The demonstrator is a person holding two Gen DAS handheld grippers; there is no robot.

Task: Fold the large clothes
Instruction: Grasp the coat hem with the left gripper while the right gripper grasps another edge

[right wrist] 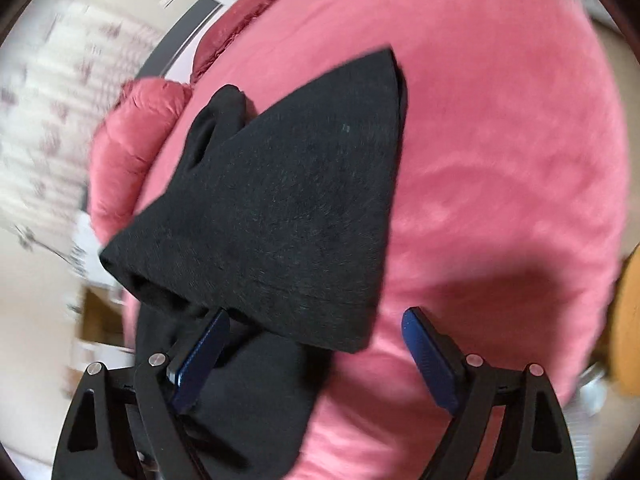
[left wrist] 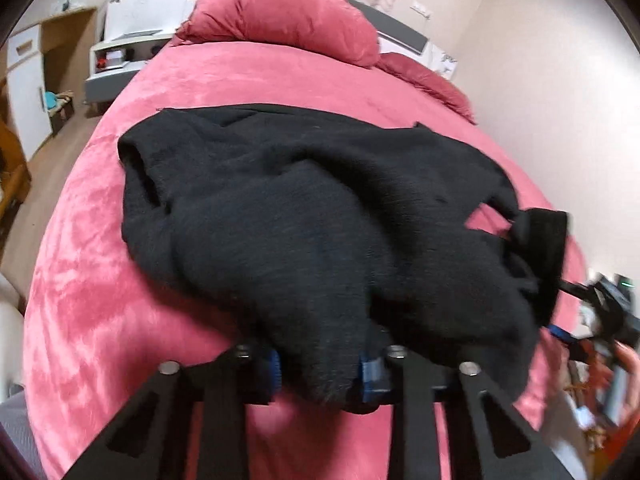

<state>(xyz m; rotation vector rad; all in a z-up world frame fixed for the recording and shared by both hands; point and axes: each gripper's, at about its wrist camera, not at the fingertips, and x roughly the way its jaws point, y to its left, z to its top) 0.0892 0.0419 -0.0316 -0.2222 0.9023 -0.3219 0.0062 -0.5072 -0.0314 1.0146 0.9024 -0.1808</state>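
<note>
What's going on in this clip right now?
A person with two handheld grippers is folding a large black knit garment on a bed covered by a pink plush blanket. The left gripper has its jaws closed on a bunched edge of the garment. The right gripper has its jaws spread open, with cloth lying over one finger. The fold isn't finished.

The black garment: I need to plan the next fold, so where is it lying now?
The black garment lies rumpled across the pink bedspread, below the pink pillow, its near edge pinched in the left claw and beside the open right claw.
</note>
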